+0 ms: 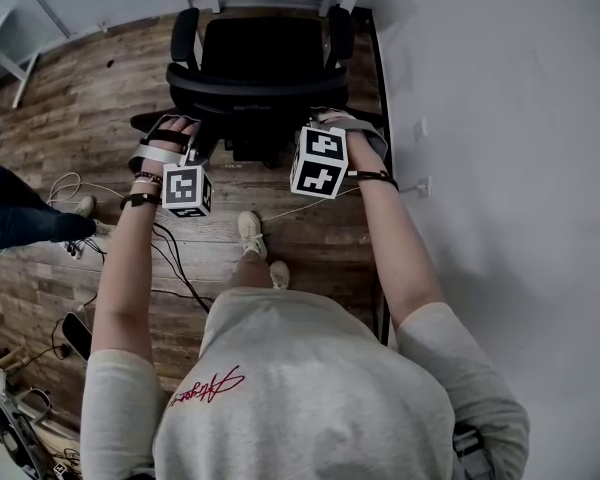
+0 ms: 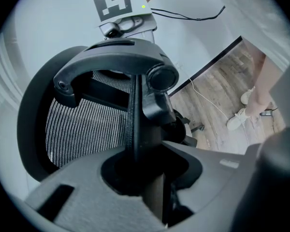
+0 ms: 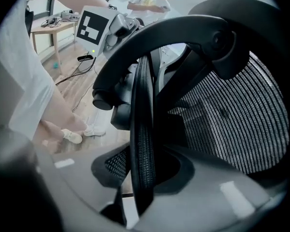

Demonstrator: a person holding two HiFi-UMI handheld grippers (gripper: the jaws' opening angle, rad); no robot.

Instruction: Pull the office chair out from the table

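The office chair [image 1: 260, 68] is framed in matt black plastic, seen smooth on its curved bar [image 2: 116, 57], and its back is filled with a fine, ribbed woven mesh [image 2: 82, 129] through which light is let. The left gripper [image 2: 147, 178] and right gripper [image 3: 145, 178] are moulded in matt grey plastic, each with a cube [image 1: 187, 190] printed in black and white. The floor [image 1: 70, 118] is laid in grained wood planks of low sheen. The wall [image 1: 510, 118] at the right is finished smooth, matt white. The near shirt [image 1: 310, 398] is made of soft pale cloth.
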